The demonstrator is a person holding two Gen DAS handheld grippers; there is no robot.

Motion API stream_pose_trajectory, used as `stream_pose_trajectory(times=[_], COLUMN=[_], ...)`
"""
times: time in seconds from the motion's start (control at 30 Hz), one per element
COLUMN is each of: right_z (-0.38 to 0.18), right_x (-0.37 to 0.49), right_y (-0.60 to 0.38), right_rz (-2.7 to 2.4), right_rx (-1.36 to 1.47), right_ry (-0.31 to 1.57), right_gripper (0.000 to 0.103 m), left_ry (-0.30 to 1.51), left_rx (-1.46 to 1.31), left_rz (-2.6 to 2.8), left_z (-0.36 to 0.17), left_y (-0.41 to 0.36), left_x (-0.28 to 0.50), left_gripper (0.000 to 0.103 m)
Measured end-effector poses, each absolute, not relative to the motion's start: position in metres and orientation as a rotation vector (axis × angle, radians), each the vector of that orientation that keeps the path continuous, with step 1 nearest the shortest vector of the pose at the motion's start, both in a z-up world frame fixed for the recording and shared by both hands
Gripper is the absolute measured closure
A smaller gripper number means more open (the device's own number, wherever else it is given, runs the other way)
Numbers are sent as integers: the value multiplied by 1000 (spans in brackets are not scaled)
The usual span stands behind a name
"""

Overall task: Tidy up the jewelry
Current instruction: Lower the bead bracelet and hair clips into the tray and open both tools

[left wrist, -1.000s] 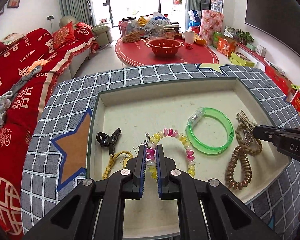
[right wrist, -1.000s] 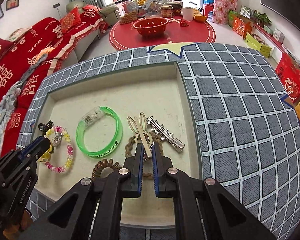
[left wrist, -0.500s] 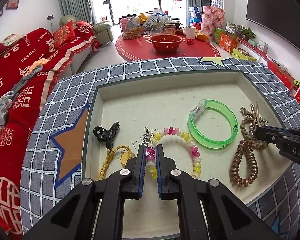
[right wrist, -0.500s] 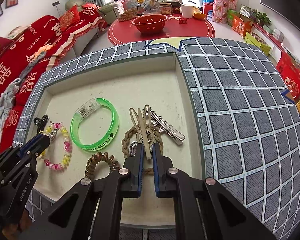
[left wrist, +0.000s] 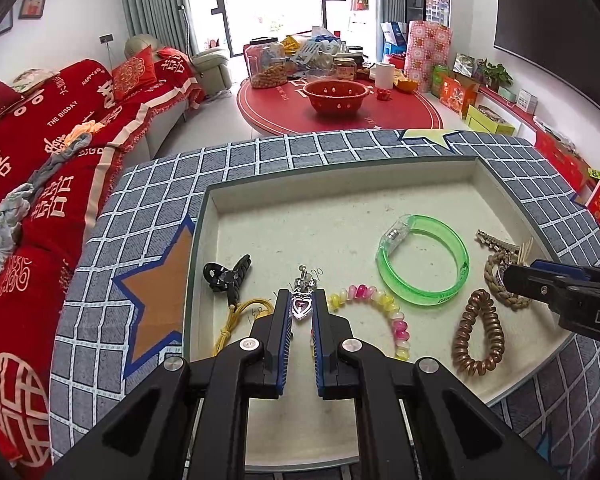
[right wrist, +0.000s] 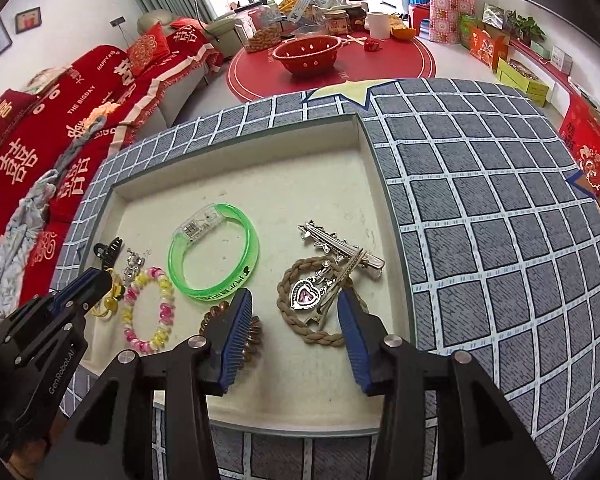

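Tangle is the main risk on the right. Right gripper [right wrist: 294, 298] is spread wide over the braided loop [right wrist: 300, 322], w/ a heart pendant [right wrist: 305, 294] inside the loop and a slim clip [right wrist: 350, 268] lying across both. Closing here would prob. catch all three and lift them as one clump.

Left gripper [left wrist: 302, 294] is narrow, w/ another heart pendant [left wrist: 301, 307] seen betw. its fingers at the near left of the tray [left wrist: 340, 184]. Can't tell if it's clamped or just lying ahead. It's small w/ a thin hook, so it could slip, or snag the beaded bracelet [left wrist: 396, 316] touching it on the right.

Count, all in 1 tray on the checked surface [left wrist: 160, 200]:
- heart pendants x2
- beaded bracelet x1
- green bangle [left wrist: 462, 256] x1, centre-right
- coil hair tie [left wrist: 496, 328] x1, near right
- braided loop x1
- toothed silver clip [right wrist: 324, 236] x1, far of the loop
- slim clip x1
- black claw clip [left wrist: 230, 276] x1, left
- yellow cord [left wrist: 232, 320] x1, near left
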State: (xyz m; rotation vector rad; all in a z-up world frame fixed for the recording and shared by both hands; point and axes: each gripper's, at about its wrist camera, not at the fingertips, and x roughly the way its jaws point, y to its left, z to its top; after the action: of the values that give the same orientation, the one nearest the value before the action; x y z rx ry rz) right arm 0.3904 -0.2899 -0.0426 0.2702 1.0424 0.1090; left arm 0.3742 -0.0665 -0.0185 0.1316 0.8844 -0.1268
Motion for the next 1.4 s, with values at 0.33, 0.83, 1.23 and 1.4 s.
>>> stream_pose_trajectory(times=[0.33,0.83,1.23,1.4], right_z=[-30,-23,-20,-21], right_x=[389,388,387,386], right_y=[-291,-290,-285,-282], right_rz=[100,83,64,49], right_rx=[281,255,218,197], right_ry=[1014,1000,985,975], right_gripper=[55,55,15,13], left_ry=[870,775,792,801], left_rx=[149,131,151,157], left_rz=[-105,-13,-7,-1], left_z=[-10,7,6,2], left_y=[-64,-44,-39,-39], left_x=[372,364,361,359], left_gripper=[80,0,0,0])
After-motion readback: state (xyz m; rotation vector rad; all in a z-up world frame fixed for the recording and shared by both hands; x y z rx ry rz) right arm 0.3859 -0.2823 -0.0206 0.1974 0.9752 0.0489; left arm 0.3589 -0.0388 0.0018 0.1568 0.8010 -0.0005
